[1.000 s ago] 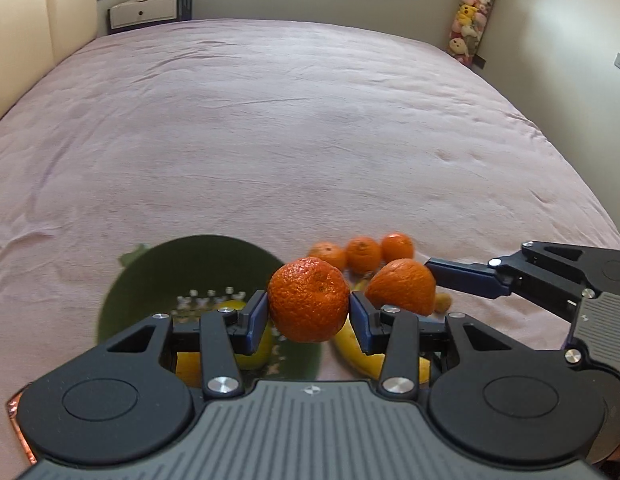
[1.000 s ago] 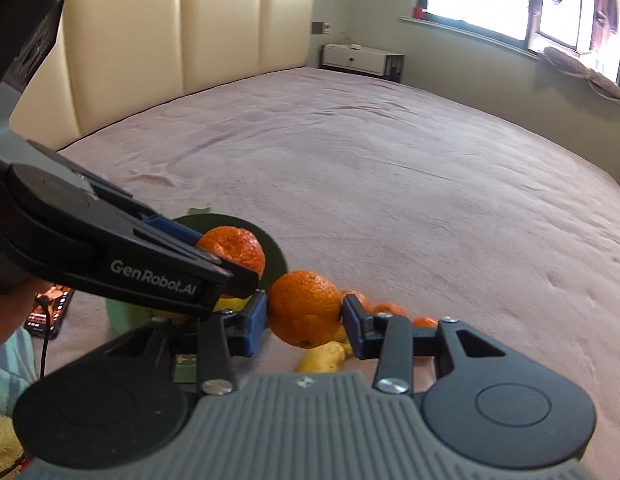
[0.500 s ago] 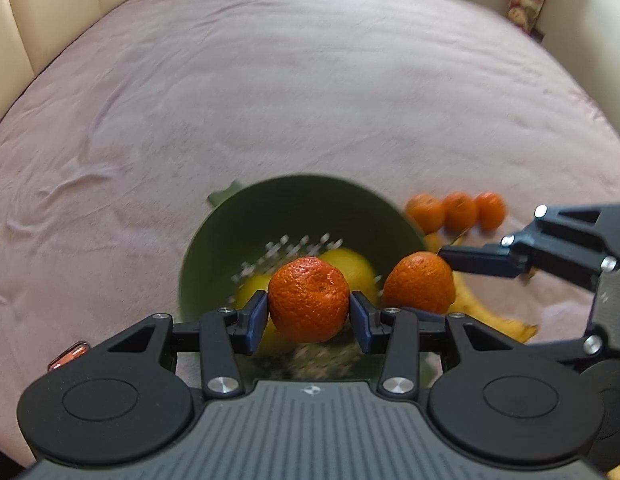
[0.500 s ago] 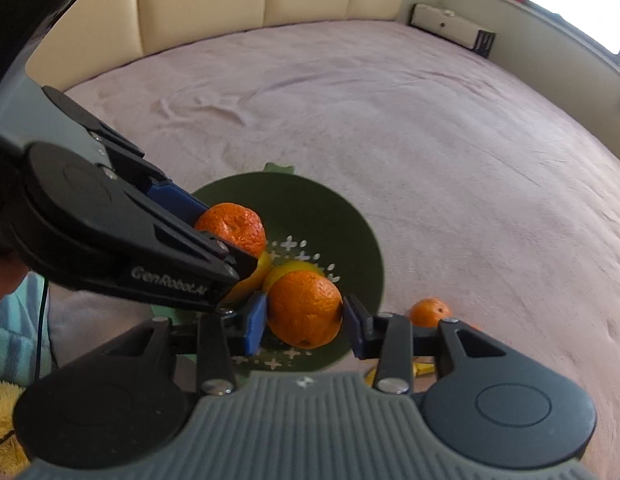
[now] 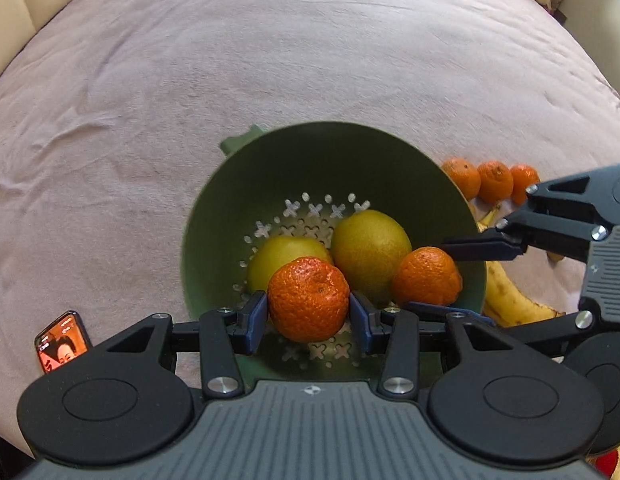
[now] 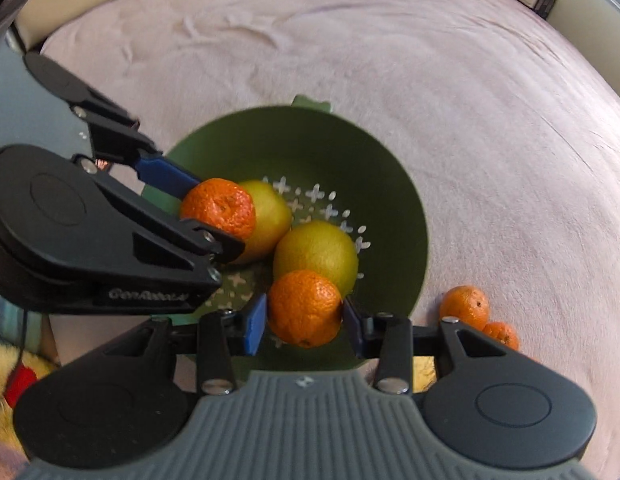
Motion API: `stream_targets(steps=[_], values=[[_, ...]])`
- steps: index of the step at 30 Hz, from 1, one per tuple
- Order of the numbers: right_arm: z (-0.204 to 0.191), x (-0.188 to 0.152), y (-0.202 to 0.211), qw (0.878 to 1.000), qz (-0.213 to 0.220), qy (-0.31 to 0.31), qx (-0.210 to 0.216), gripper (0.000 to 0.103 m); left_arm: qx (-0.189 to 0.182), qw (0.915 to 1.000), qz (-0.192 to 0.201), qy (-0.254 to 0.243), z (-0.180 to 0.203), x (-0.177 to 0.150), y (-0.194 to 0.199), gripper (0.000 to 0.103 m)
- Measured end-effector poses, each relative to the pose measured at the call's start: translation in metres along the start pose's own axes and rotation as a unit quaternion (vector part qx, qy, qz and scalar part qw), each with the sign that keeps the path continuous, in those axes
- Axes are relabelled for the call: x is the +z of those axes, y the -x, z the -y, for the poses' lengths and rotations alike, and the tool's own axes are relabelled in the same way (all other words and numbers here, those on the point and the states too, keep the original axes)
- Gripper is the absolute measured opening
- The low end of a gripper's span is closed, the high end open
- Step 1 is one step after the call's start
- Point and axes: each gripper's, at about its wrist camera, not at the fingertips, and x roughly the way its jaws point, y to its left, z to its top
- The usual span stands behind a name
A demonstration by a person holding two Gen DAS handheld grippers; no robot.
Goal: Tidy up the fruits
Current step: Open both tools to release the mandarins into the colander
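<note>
The left gripper [image 5: 309,312] points down over a green colander [image 5: 390,168] on the pink bedspread [image 5: 270,60], its blue pads clamped on a mandarin [image 5: 308,298]. Two yellow lemons [image 5: 370,248] lie in the colander. The right gripper [image 5: 446,276] reaches in from the right, gripping a second mandarin [image 5: 426,276]. Three loose mandarins [image 5: 496,180] and bananas [image 5: 510,296] lie just beyond the rim; a lit phone [image 5: 62,340] lies on the left.

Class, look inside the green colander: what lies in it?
Inside the green colander lie two yellow-green citrus fruits. Its perforated floor shows beside them; the held tangerines and grippers cover the near part.
</note>
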Motion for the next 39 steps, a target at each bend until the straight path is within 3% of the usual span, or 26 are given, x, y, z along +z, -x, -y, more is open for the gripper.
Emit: stream_targets(steps=[11,19,32,36,39], values=[[0.004,0.002,-0.015,0.996,-0.058,0.055,0.032,0.039,-0.014,0.9991,-0.032,-0.026,0.009,-0.004,-0.010,0.050],[0.006,0.005,-0.030,0.995,-0.065,0.061,0.048,0.039,-0.035,0.9982,-0.047,0.004,-0.002,-0.005,-0.014,0.050],[0.005,-0.001,-0.017,0.996,-0.054,0.057,0.045,0.041,-0.032,0.9983,-0.049,-0.002,0.002,-0.005,-0.019,0.050],[0.008,-0.006,-0.003,0.998,-0.029,0.044,0.032,0.056,-0.026,0.9984,-0.050,-0.008,0.004,-0.006,-0.018,0.050],[0.008,-0.014,0.011,0.999,-0.005,0.033,0.011,0.060,-0.025,0.9982,-0.053,-0.014,0.006,-0.008,-0.019,0.050]])
